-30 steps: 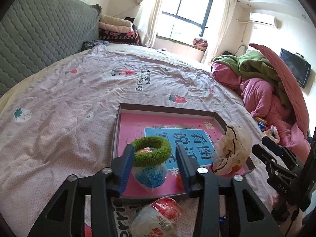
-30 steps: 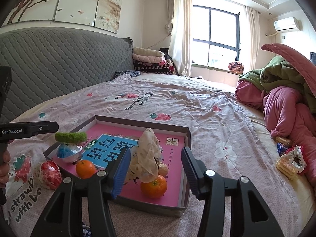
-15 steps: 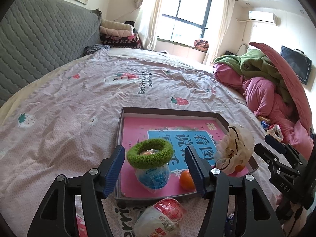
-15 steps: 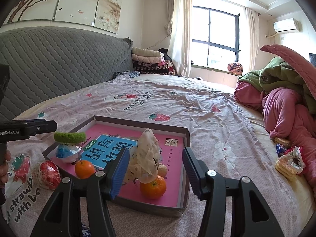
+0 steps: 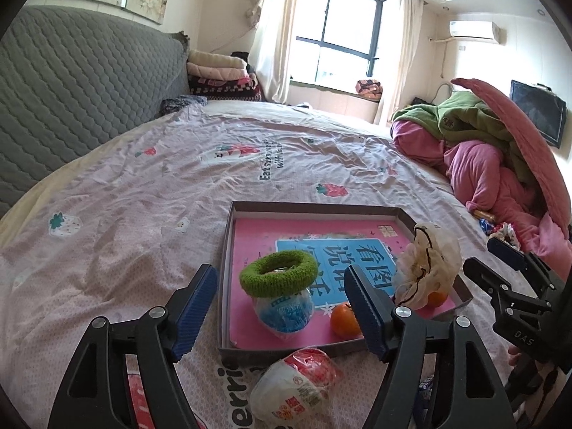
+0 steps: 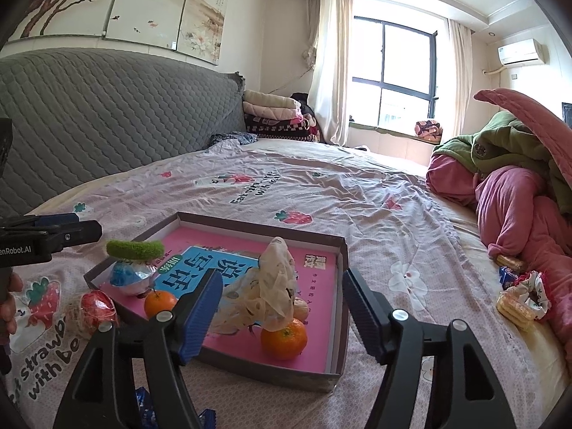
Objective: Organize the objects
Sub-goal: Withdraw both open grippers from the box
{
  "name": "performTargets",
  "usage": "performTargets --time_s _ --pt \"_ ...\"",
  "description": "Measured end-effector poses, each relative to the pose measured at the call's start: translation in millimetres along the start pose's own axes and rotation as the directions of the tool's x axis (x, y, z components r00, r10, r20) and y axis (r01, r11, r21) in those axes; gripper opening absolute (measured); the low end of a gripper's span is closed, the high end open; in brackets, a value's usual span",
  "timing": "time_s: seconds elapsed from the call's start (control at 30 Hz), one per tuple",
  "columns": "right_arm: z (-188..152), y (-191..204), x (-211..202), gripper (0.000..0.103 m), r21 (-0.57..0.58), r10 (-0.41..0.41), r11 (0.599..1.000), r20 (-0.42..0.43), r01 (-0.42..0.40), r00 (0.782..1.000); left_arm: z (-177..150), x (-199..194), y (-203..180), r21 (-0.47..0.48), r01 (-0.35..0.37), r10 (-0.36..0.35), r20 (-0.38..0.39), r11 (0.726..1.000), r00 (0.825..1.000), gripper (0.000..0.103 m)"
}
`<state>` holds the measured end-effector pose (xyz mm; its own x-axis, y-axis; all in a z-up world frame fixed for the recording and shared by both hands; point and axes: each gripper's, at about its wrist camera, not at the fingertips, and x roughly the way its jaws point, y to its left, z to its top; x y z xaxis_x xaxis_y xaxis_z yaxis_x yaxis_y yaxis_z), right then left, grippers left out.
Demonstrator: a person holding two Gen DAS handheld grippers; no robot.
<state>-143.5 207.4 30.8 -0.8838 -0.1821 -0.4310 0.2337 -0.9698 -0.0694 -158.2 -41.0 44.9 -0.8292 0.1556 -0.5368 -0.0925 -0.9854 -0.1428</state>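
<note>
A shallow grey box (image 5: 314,211) (image 6: 332,380) lies on the bed with a pink and blue book (image 5: 361,254) (image 6: 200,268) flat inside. A green fuzzy ring (image 5: 279,278) (image 6: 135,249) rests on a blue and white packet (image 5: 284,312) (image 6: 125,275) in the box. Oranges (image 5: 344,319) (image 6: 284,338) and a cream net bag (image 5: 429,261) (image 6: 271,286) are in it too. My left gripper (image 5: 282,311) hangs just short of the ring, jaws opening, nothing pinched. My right gripper (image 6: 282,316) frames the net bag, jaws opening, pads clear of it.
A red and white snack packet (image 5: 300,382) (image 6: 94,309) lies on the sheet just outside the box. Biscuits and wrapped snacks (image 6: 518,296) sit at the right by a heap of pink and green quilts (image 6: 514,186). A grey padded headboard (image 5: 71,89) runs along the left.
My left gripper's jaws spread away from the green ring and packet and drew back a little. My right gripper's jaws widened around the net bag.
</note>
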Motion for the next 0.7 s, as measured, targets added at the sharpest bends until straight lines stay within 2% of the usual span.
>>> performTargets --time_s 0.37,0.7 --pt "-4 5 -17 0.071 0.007 0.009 1.0 0.031 -0.009 0.999 -10 -17 -4 0.003 -0.017 0.017 0.025 1.0 1.0 0.076" --pt "-12 6 -24 0.071 0.034 0.017 0.999 0.011 -0.017 1.0 -20 -24 -7 0.012 -0.011 0.011 0.007 1.0 1.0 0.077"
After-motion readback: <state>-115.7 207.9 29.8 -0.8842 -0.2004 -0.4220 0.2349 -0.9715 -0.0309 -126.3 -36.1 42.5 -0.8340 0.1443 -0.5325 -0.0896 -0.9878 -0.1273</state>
